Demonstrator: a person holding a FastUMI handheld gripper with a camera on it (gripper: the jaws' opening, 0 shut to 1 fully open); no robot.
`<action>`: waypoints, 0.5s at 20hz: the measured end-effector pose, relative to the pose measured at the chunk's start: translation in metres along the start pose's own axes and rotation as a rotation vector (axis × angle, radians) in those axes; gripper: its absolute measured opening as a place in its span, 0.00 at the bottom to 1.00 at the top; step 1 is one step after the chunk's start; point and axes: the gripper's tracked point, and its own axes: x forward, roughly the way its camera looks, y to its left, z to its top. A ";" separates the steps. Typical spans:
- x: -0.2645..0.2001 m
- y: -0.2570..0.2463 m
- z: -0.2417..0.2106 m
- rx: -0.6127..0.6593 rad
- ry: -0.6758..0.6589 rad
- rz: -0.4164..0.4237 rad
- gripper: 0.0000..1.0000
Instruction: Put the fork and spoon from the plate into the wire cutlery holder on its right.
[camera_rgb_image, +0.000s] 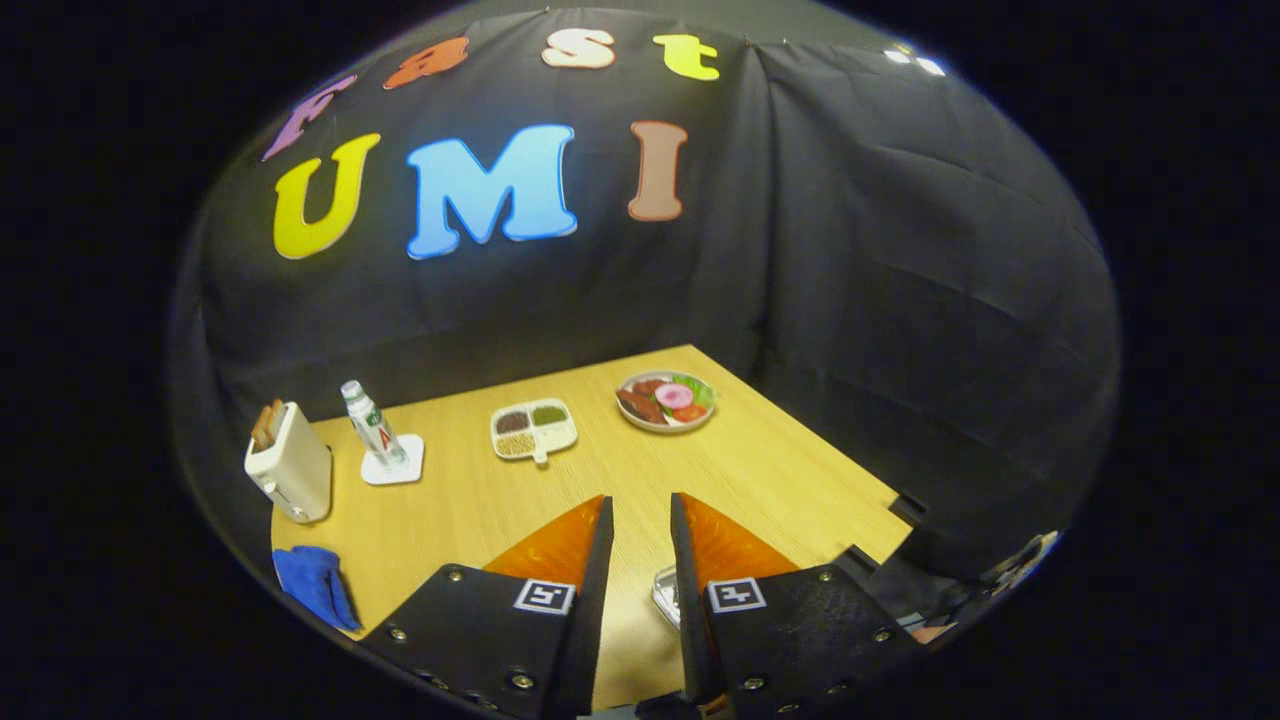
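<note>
Gripper (640, 520) hovers over the wooden table (780, 470), fingers parted, holding nothing.
Beyond the fingers: a divided dish (534, 428); right of it, a food plate (666, 401).

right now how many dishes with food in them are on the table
2: a divided tray of grains beyond the gripper, whose fingers are apart holding nothing, and a plate of food right of it. Others may be hidden.
</note>
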 end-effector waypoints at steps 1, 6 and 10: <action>-0.002 0.002 0.012 -0.009 -0.048 0.017 0.34; -0.022 0.024 0.066 -0.045 -0.243 0.101 0.36; -0.042 0.034 0.098 -0.099 -0.362 0.128 0.43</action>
